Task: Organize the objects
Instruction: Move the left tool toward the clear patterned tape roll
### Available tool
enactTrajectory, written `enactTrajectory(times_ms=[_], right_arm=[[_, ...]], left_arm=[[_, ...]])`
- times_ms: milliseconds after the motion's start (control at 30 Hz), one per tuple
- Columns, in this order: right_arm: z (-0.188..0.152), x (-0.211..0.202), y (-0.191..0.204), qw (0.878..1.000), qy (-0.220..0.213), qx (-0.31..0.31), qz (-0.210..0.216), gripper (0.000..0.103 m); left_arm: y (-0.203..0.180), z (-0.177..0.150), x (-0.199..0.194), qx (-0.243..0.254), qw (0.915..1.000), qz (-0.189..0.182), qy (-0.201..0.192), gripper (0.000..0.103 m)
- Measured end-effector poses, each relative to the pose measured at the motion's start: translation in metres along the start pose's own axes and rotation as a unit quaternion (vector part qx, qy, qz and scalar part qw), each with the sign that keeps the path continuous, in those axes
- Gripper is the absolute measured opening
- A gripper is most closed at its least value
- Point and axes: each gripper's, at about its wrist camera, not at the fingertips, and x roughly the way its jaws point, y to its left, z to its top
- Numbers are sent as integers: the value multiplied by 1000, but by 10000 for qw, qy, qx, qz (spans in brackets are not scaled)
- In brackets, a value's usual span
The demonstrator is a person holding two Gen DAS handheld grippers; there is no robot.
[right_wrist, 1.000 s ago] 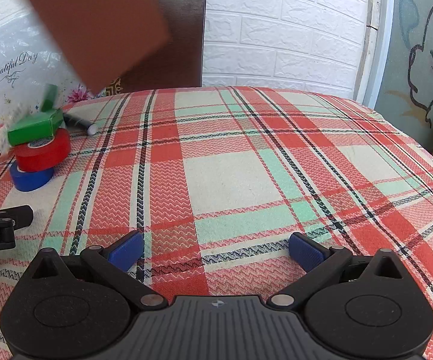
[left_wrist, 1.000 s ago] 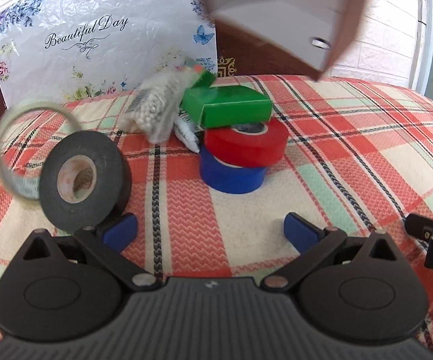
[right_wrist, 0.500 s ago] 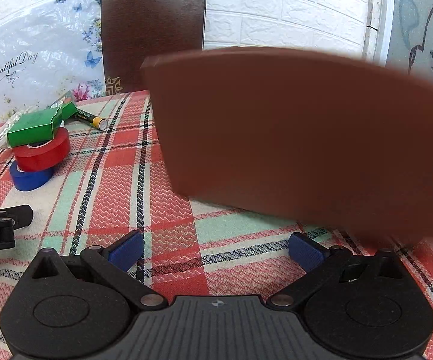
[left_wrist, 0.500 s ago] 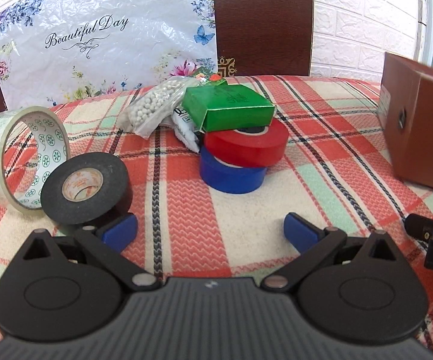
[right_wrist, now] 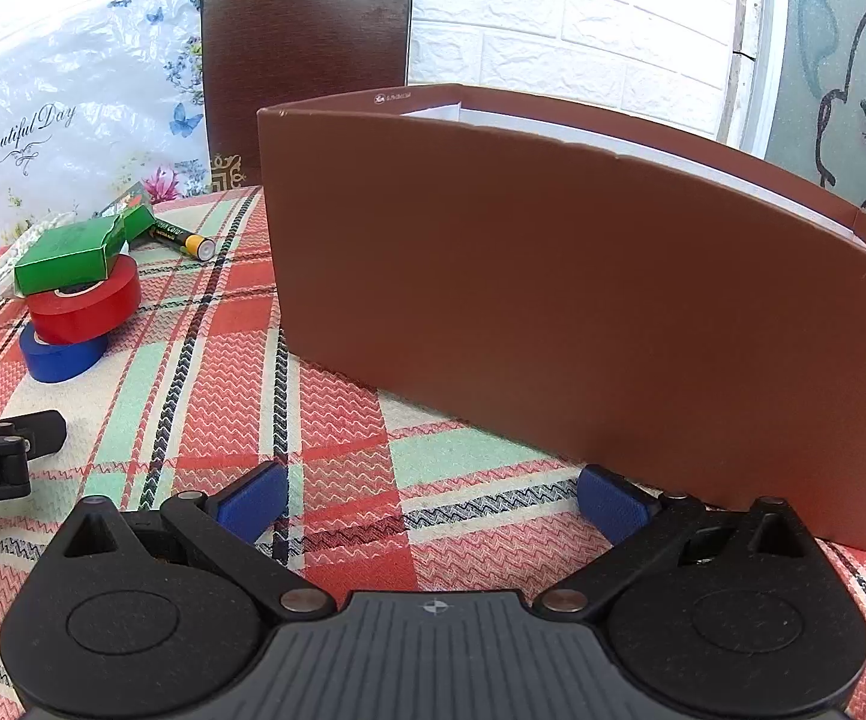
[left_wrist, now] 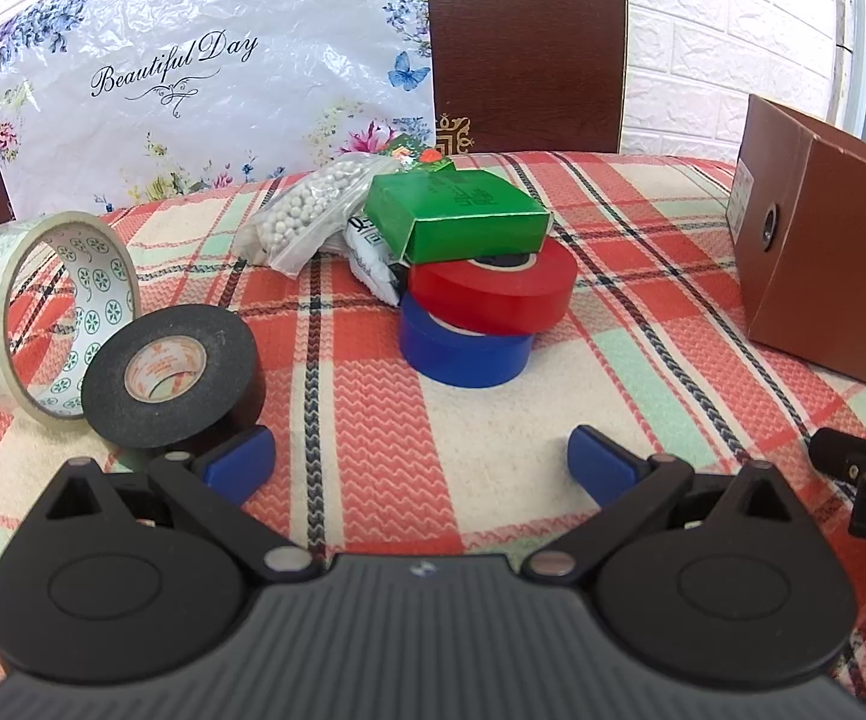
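Brown box [right_wrist: 583,312] fills frame centre, just ahead of right gripper [right_wrist: 433,501]; tape rolls [left_wrist: 487,324] centre; left gripper [left_wrist: 420,462] low; jaws wide, holding nothing.

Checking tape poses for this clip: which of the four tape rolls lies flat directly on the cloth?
The blue roll. The red roll lies on top of it, while the black roll and clear roll stand on edge.

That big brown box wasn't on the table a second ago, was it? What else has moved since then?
The brown box came down from above and now stands open-topped on the checked cloth, right of the tapes. The clear patterned tape and black tape, blurred before, have settled. Neither gripper took hold of anything: left gripper and right gripper stayed open and still. The green box, red tape and blue tape stack is unchanged.
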Motion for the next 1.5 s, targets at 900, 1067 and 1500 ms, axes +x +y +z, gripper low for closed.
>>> enactTrajectory(times_ms=[900, 1067, 1500], right_arm=[[-25, -70, 61, 9948, 600, -329, 751, 102], [-20, -74, 61, 9950, 632, -121, 769, 102], [-15, -92, 69, 9955, 308, -363, 817, 102]], left_arm=[[52, -49, -88, -706, 9898, 687, 1025, 103], [57, -47, -91, -771, 9887, 744, 1046, 103], [68, -49, -98, -849, 9888, 752, 973, 103]])
